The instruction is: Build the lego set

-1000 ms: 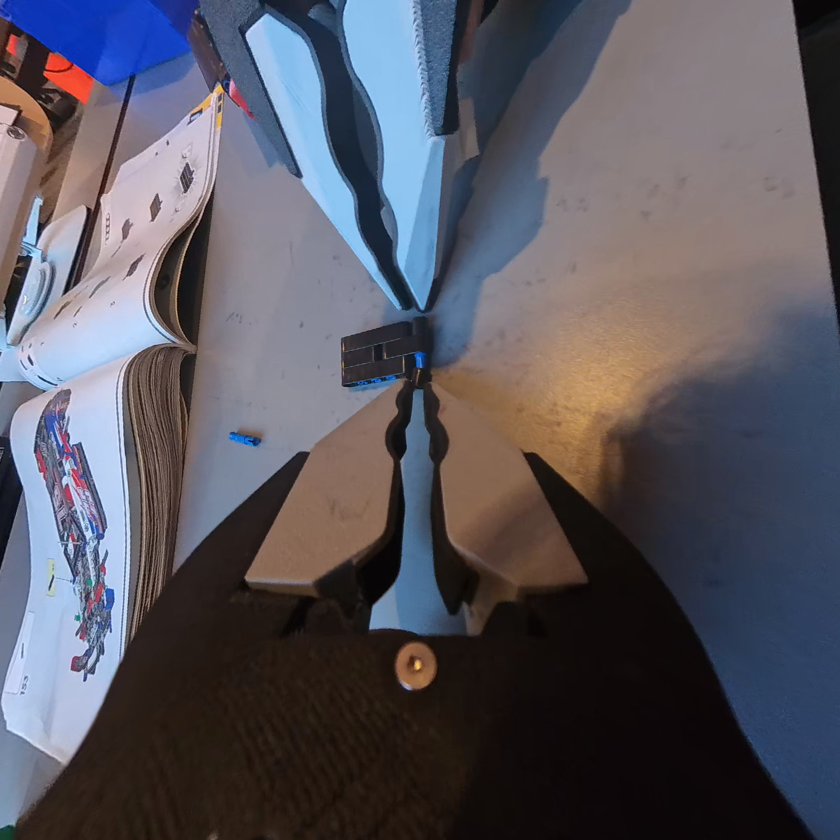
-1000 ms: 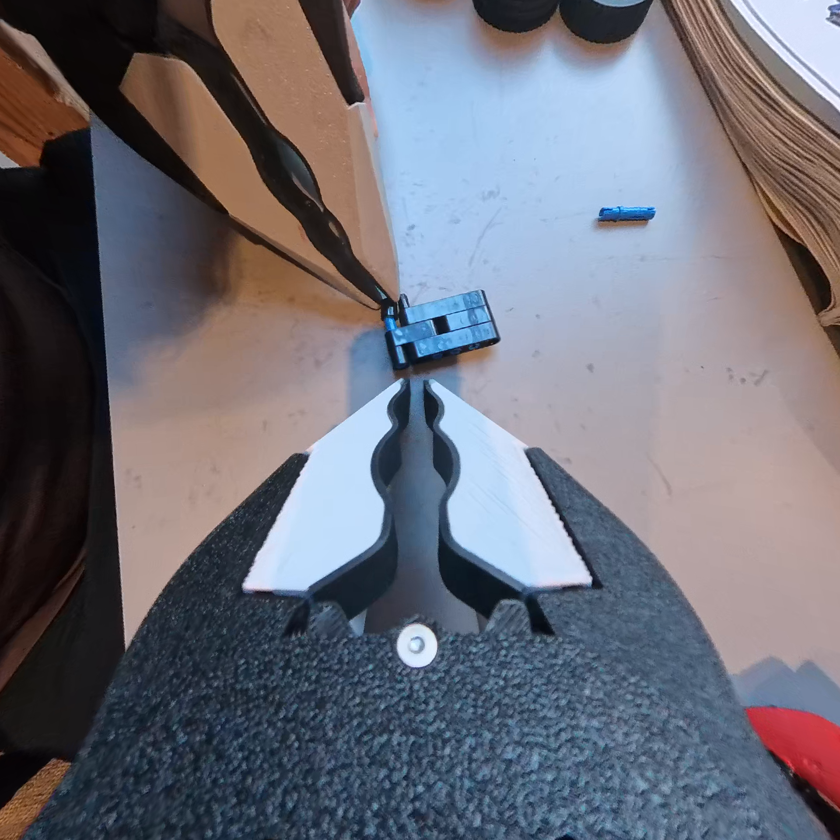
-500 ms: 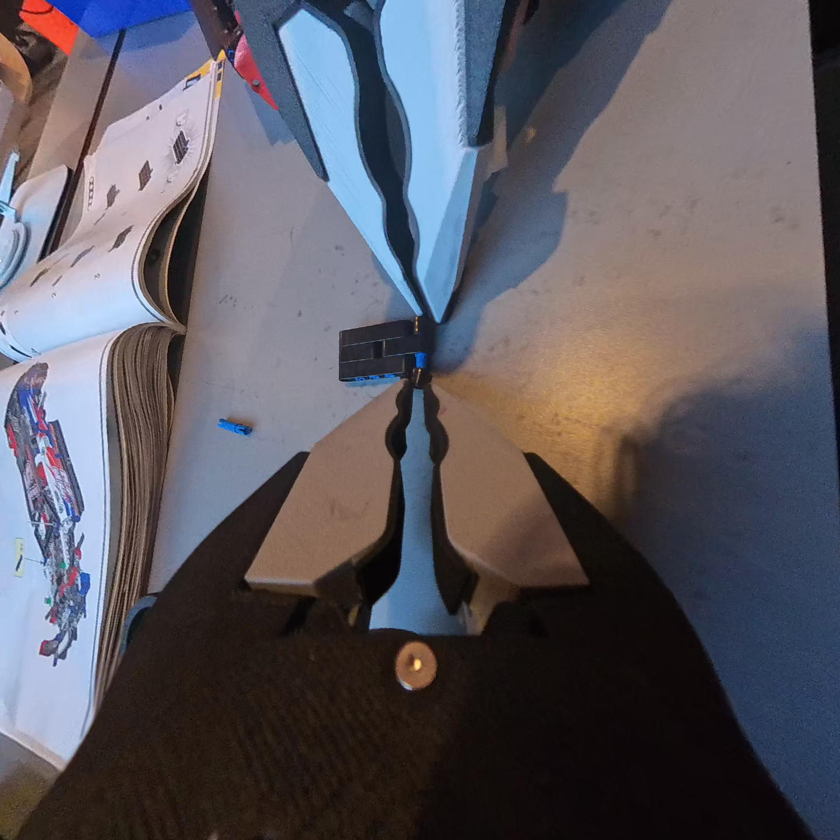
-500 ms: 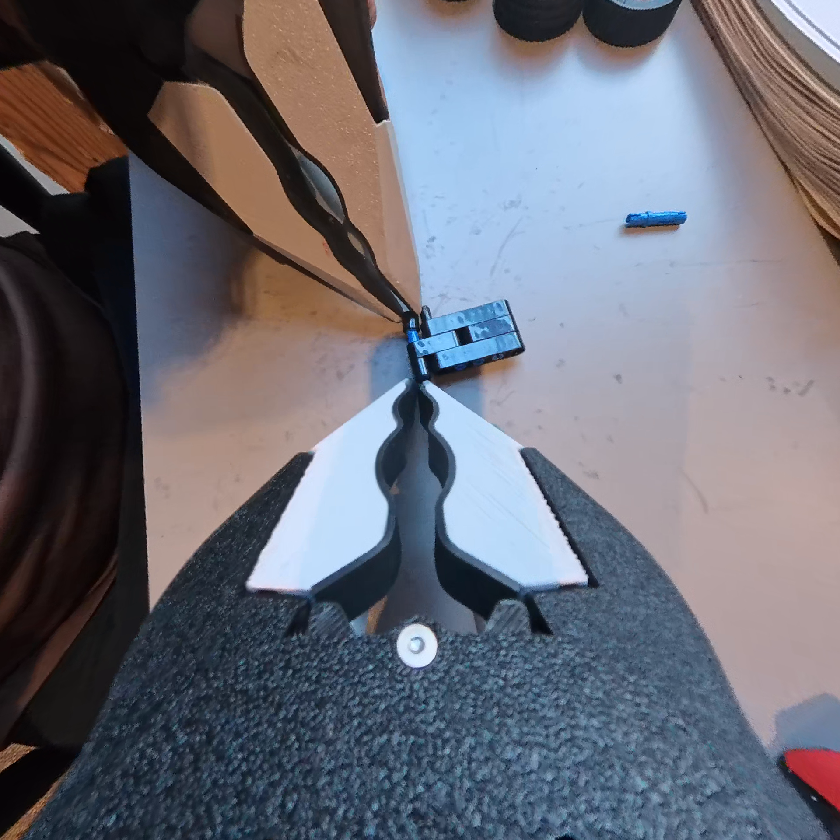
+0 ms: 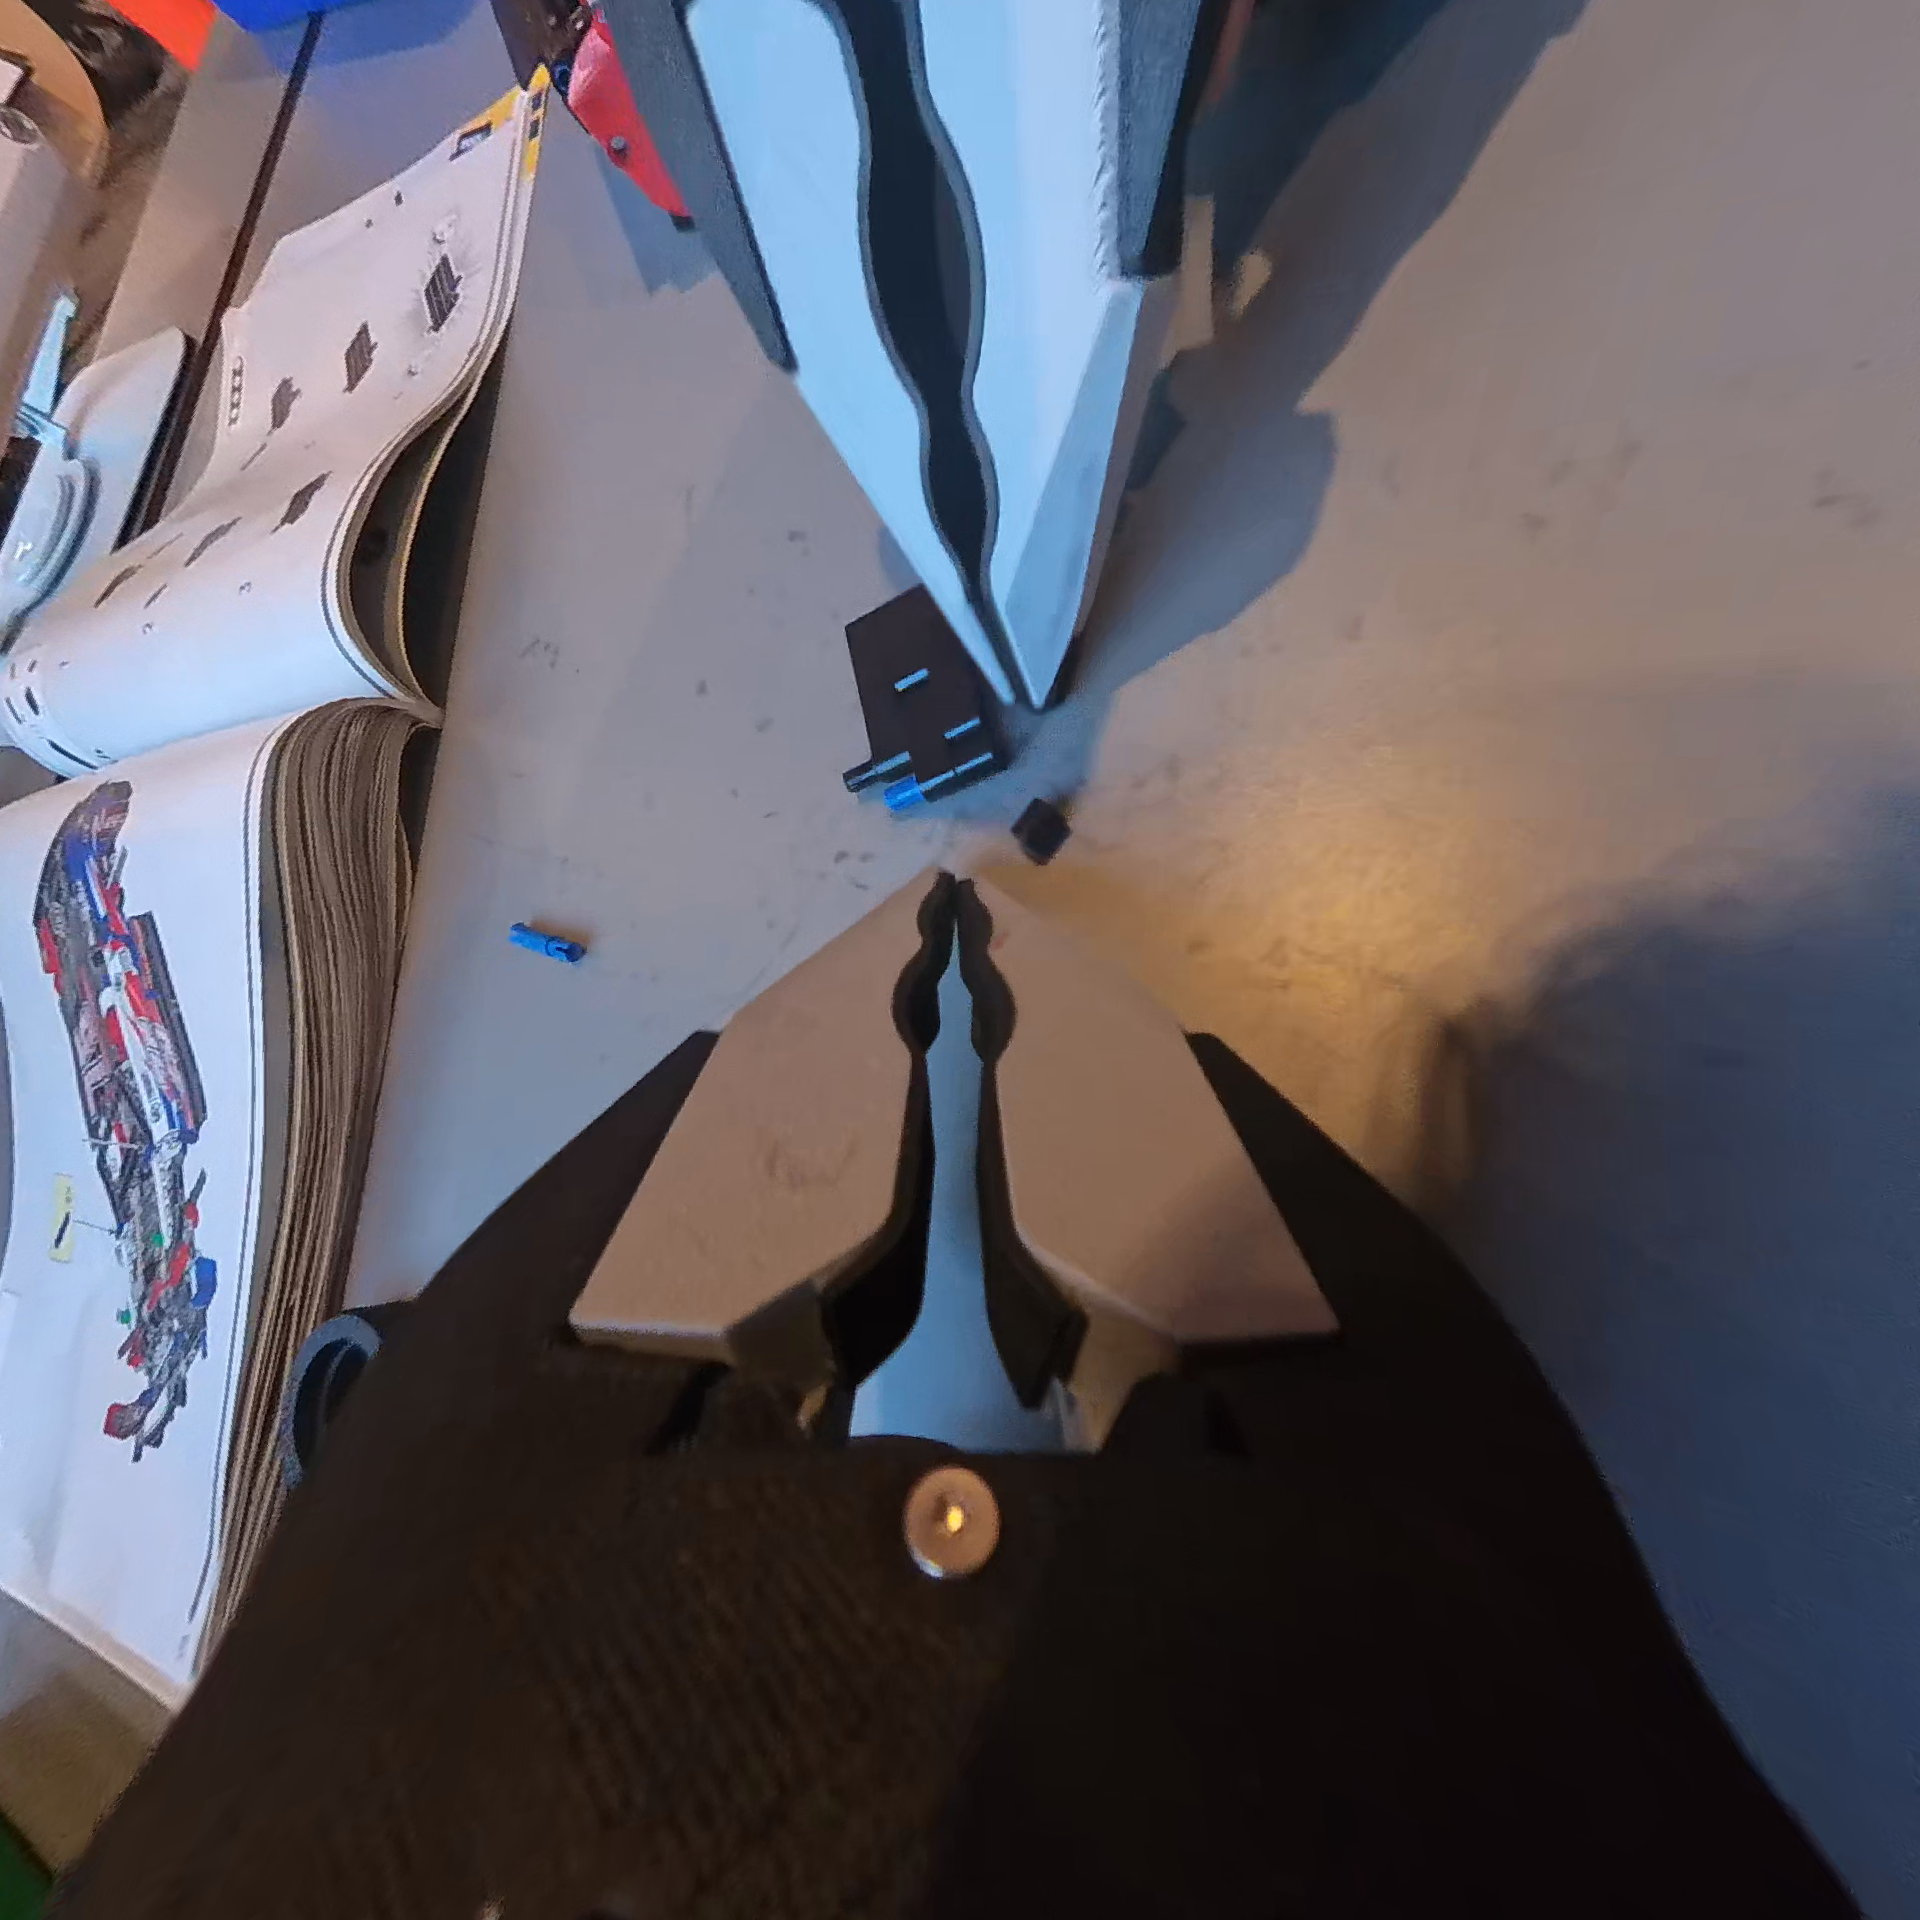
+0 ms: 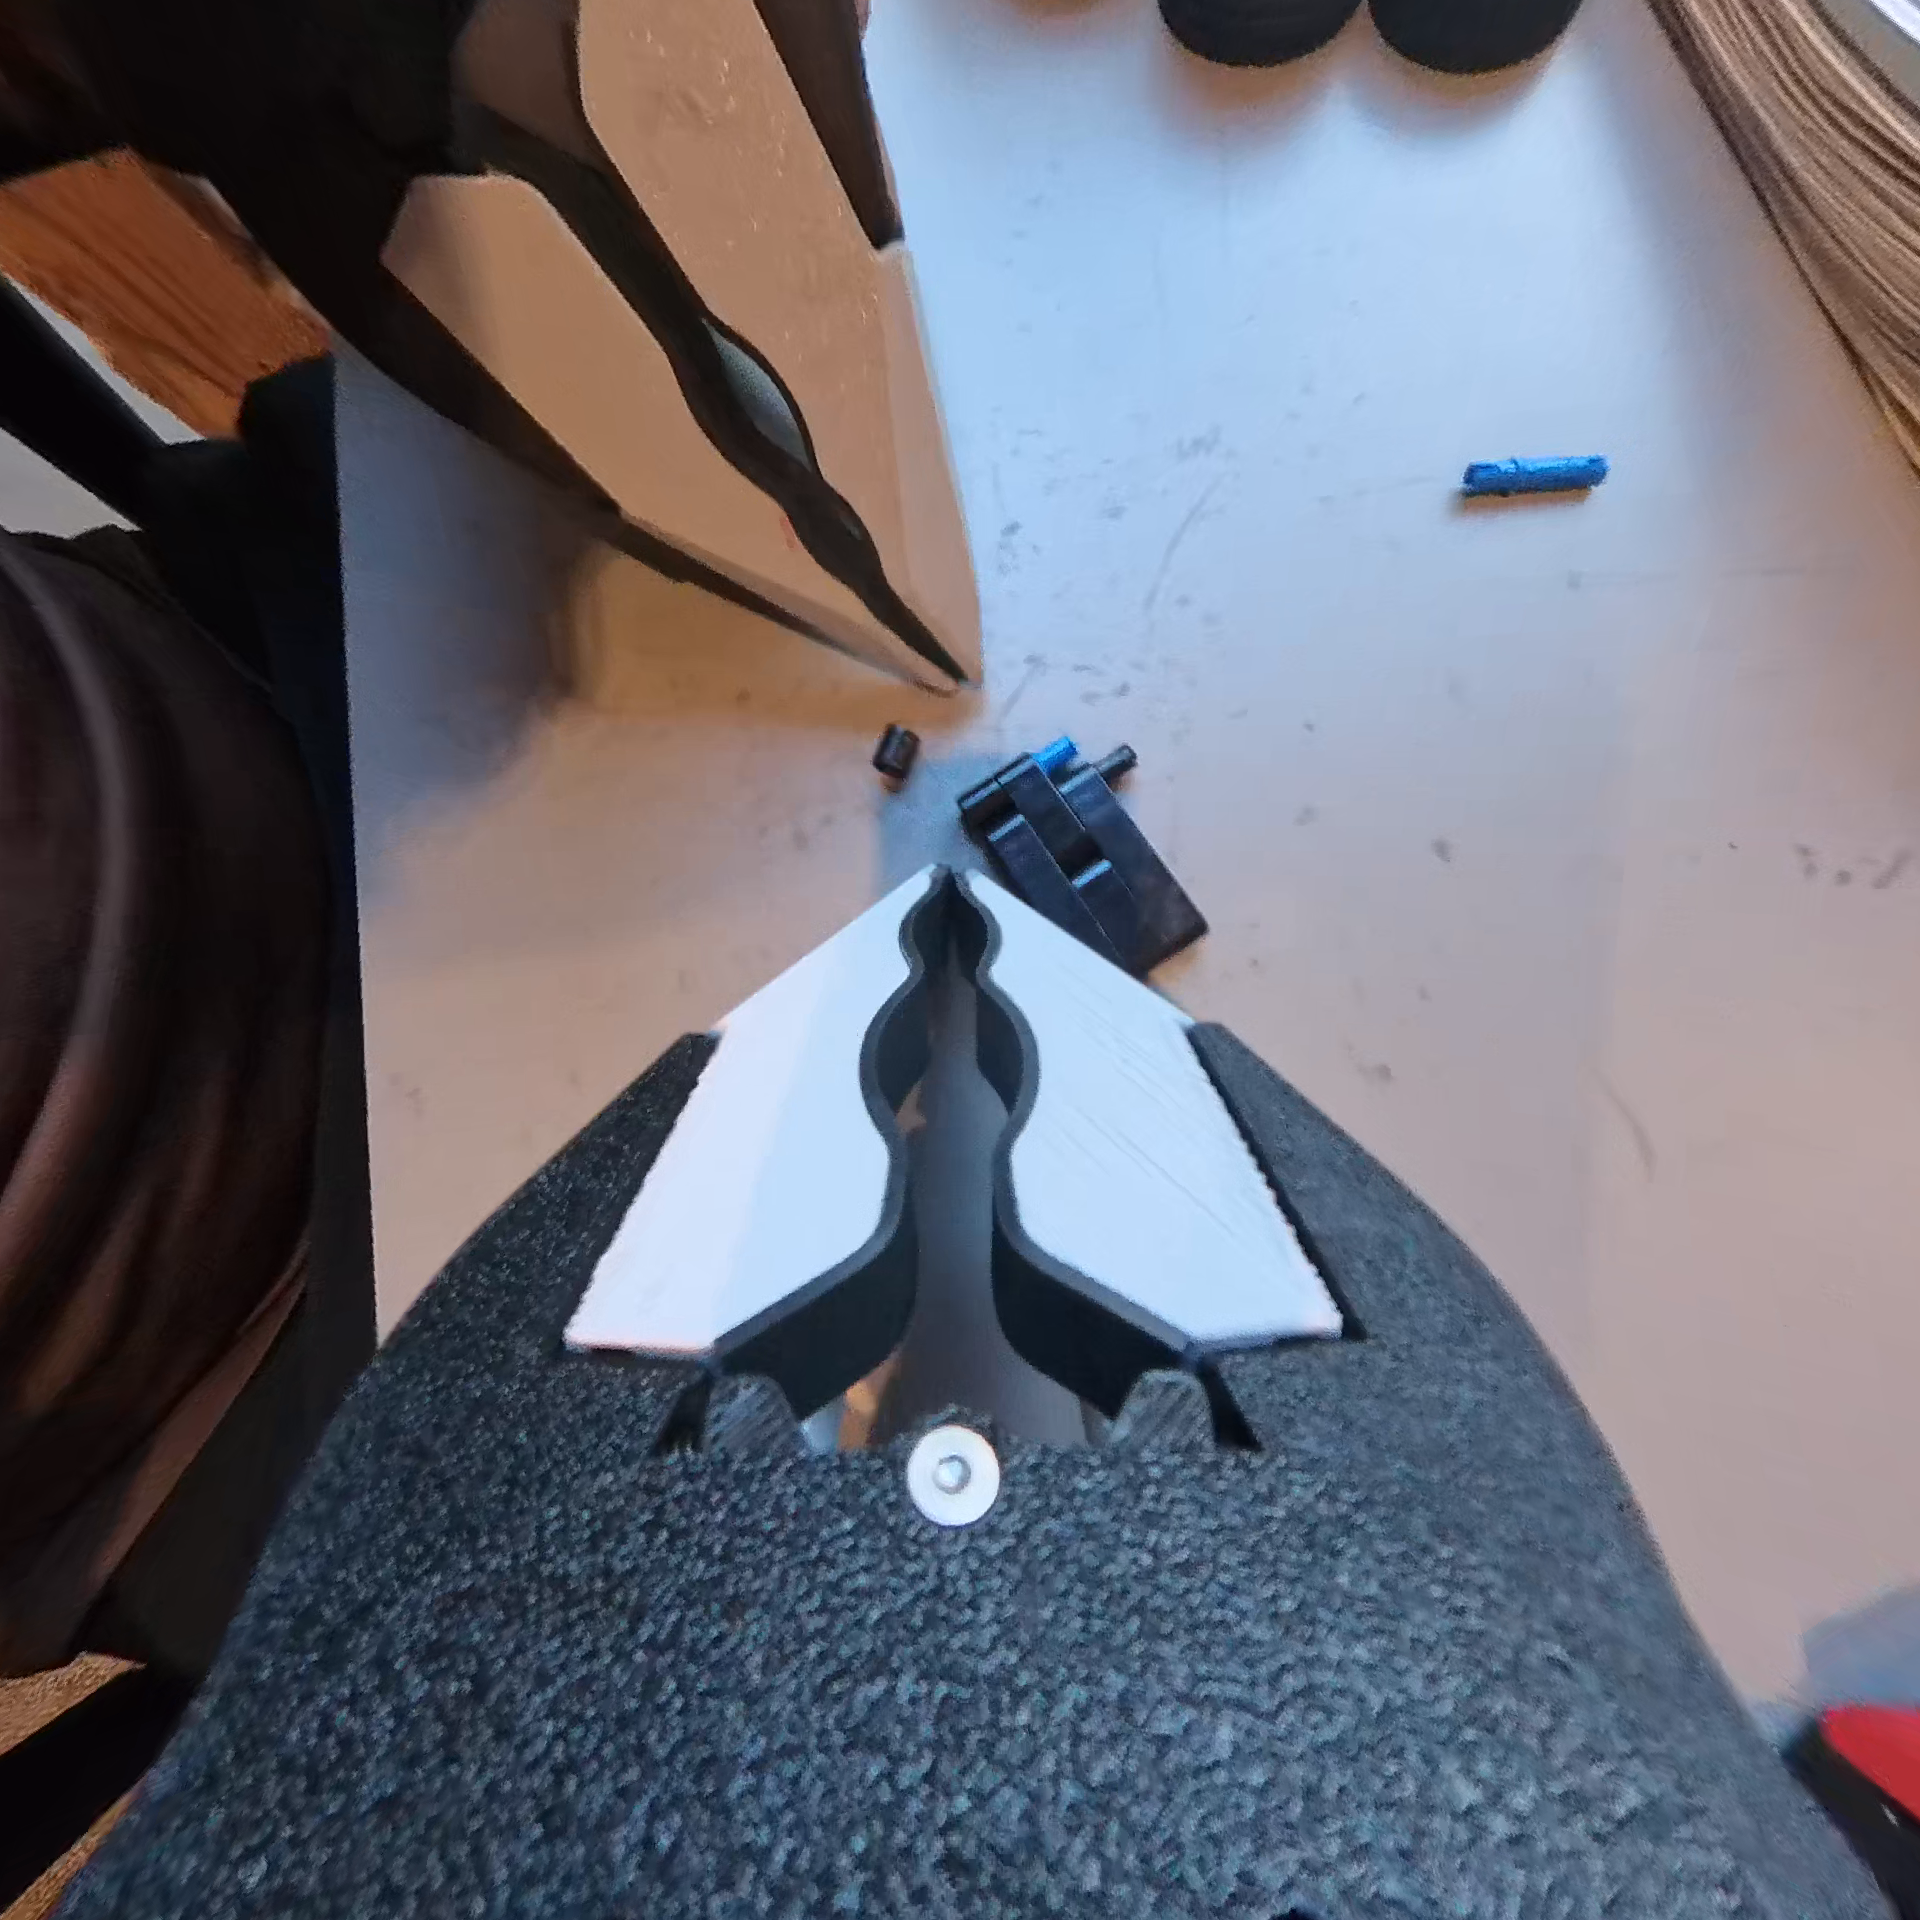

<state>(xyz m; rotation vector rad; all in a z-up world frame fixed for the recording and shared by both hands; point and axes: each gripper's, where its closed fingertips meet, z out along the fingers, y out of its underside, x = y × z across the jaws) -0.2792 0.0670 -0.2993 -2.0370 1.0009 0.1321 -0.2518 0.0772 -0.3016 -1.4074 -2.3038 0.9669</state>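
Note:
A small black Lego assembly (image 5: 914, 707) lies on the grey table with a blue pin (image 5: 902, 798) and a black pin sticking out of one end. It also shows in the right wrist view (image 6: 1081, 862). A tiny black piece (image 5: 1041, 831) lies loose beside it, between the two grippers, and is seen in the right wrist view too (image 6: 897, 748). My left gripper (image 5: 954, 883) is shut and empty, just short of the tiny piece. My right gripper (image 6: 951, 878) is shut and empty. Its right finger covers one corner of the assembly.
A loose blue pin (image 5: 548, 942) lies on the table to the left, also visible in the right wrist view (image 6: 1535, 476). An open instruction book (image 5: 208, 831) lies along the left edge. Two black tyres (image 6: 1351, 21) stand beyond. A red object (image 6: 1870, 1756) sits near the right gripper. The left tips stand about 11 centimeters off the loose blue pin (image 5: 548, 942). The right camera catches it too, in the right wrist view (image 6: 1523, 472).
The black assembly has swung round by about a quarter turn. The tiny black piece has come off its end and now lies loose. Both grippers' tips no longer press on it.

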